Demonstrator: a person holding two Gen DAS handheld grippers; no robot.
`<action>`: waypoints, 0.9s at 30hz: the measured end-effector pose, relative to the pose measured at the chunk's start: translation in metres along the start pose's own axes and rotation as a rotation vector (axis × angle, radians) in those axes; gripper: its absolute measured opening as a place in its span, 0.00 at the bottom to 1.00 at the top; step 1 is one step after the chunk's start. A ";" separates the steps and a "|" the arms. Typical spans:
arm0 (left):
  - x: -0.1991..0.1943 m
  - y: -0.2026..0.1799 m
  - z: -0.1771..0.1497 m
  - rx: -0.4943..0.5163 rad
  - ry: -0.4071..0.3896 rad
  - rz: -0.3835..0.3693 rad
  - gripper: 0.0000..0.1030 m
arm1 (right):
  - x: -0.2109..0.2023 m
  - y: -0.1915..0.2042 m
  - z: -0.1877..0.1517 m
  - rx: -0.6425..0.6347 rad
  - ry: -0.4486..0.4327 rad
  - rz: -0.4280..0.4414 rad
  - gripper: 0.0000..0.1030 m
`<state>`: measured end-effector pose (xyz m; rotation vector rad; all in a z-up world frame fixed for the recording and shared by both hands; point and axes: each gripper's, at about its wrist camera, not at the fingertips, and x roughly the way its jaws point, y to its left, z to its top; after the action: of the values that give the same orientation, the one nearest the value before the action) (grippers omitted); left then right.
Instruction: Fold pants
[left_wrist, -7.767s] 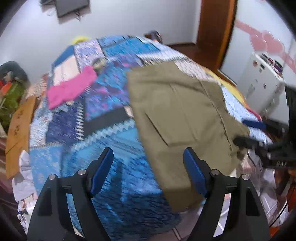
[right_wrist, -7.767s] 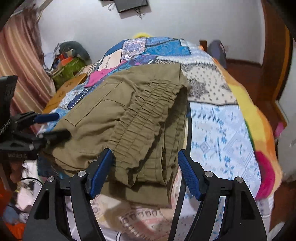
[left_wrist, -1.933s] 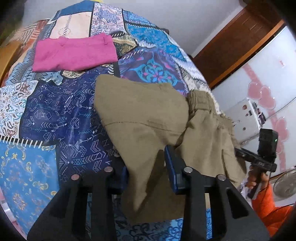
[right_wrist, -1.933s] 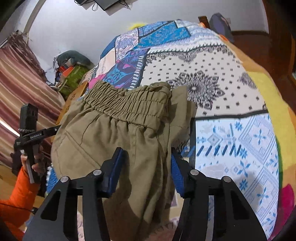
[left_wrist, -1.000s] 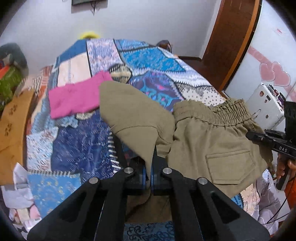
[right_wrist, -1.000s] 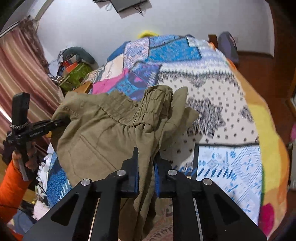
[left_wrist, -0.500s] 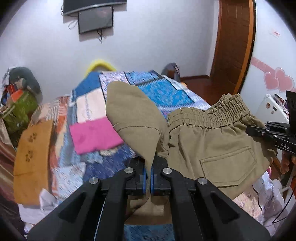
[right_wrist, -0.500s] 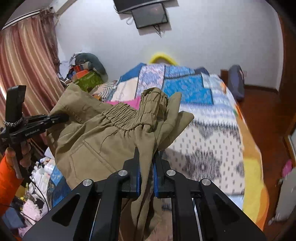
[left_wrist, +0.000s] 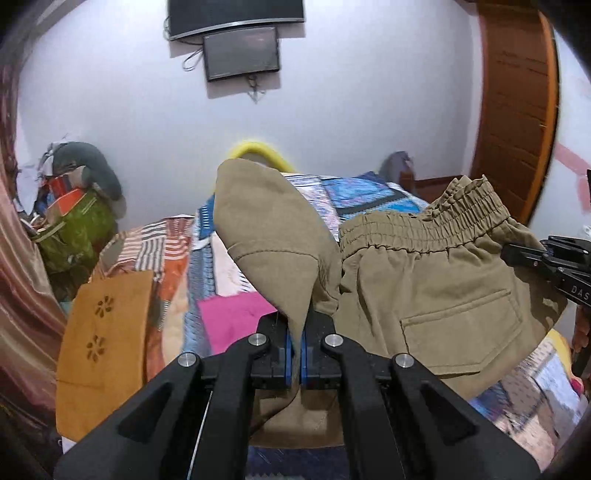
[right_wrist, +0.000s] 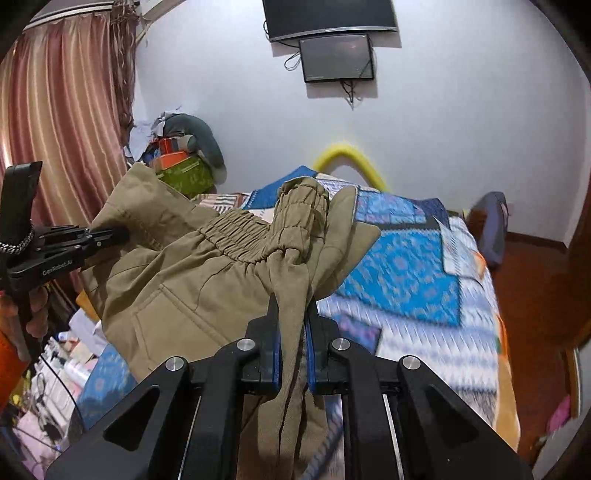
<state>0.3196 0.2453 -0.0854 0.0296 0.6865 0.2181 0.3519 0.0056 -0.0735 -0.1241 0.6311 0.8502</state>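
Bright even light, fisheye warp, blurry edges

Black two-finger left gripper (left_wrist: 295, 354) and right gripper (right_wrist: 292, 354), blue pads (left_wrist: 283, 356), silver screws (right_wrist: 340, 344); white "GenRobot.AI" lettering (right_wrist: 57, 268); orange sleeve (right_wrist: 9, 363) at left edge.

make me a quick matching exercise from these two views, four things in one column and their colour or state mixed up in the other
Things:
1. pants
2. folded cloth on the bed
3. left gripper
4. screen on the wall

Colour or state:
A. pink, lying flat
B. dark, switched off
C. olive, held up off the bed
D. jaws shut on fabric

Pairs: 1-C, 2-A, 3-D, 4-B
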 end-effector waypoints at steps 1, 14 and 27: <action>0.013 0.010 0.004 -0.009 0.004 0.015 0.02 | 0.011 0.002 0.005 -0.005 0.001 0.005 0.09; 0.173 0.102 -0.044 -0.141 0.161 0.076 0.02 | 0.174 0.019 0.008 -0.064 0.133 0.036 0.08; 0.237 0.146 -0.128 -0.216 0.437 0.132 0.17 | 0.216 0.014 -0.032 -0.032 0.361 0.027 0.14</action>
<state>0.3891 0.4316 -0.3185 -0.1851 1.0935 0.4320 0.4322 0.1470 -0.2197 -0.3037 0.9590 0.8718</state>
